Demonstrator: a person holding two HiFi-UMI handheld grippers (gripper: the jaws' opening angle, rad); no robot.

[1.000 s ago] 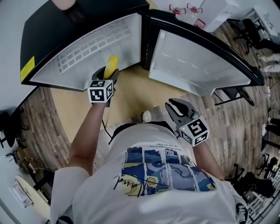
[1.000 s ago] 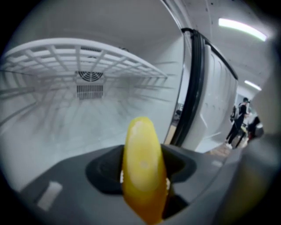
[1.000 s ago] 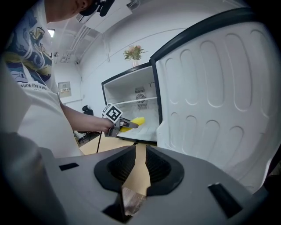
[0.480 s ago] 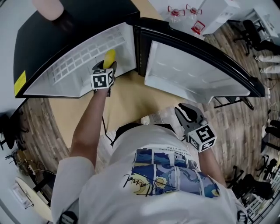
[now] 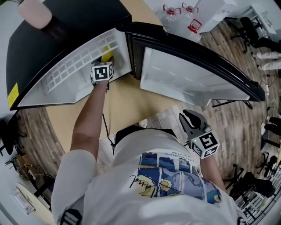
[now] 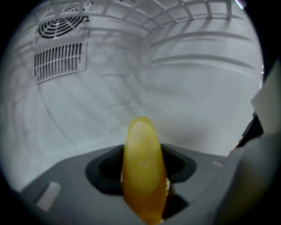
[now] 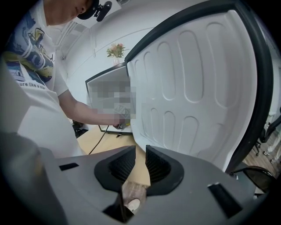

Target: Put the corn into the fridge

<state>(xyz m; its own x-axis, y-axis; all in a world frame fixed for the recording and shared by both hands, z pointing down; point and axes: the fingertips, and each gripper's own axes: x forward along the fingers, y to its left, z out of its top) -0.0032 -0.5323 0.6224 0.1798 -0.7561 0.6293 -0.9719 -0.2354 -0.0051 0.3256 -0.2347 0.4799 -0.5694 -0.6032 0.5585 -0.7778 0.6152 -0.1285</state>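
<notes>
A yellow corn cob [image 6: 142, 171] stands upright between the jaws of my left gripper [image 6: 142, 154], which is shut on it. In the head view that gripper [image 5: 106, 62] reaches into the open fridge [image 5: 66, 74], and the corn's tip [image 5: 105, 52] shows just past the marker cube, under the white wire shelf. All round the corn is the fridge's white inner wall [image 6: 184, 101]. My right gripper [image 5: 189, 118] hangs low at the person's right side, below the open fridge door [image 5: 189, 79]. Its jaws [image 7: 139, 151] stand a narrow gap apart with nothing between them.
A fan grille and vent slots [image 6: 59, 44] sit at the upper left of the fridge's back wall. The fridge stands on a tan mat [image 5: 123, 105] over wood flooring. A pink object [image 5: 35, 12] rests on the fridge top. Office chairs [image 5: 259, 39] stand at the far right.
The left gripper has carried the corn forward and down from the fridge opening to inside the compartment. The right gripper has drifted slightly right and lower in the view, empty as before.
</notes>
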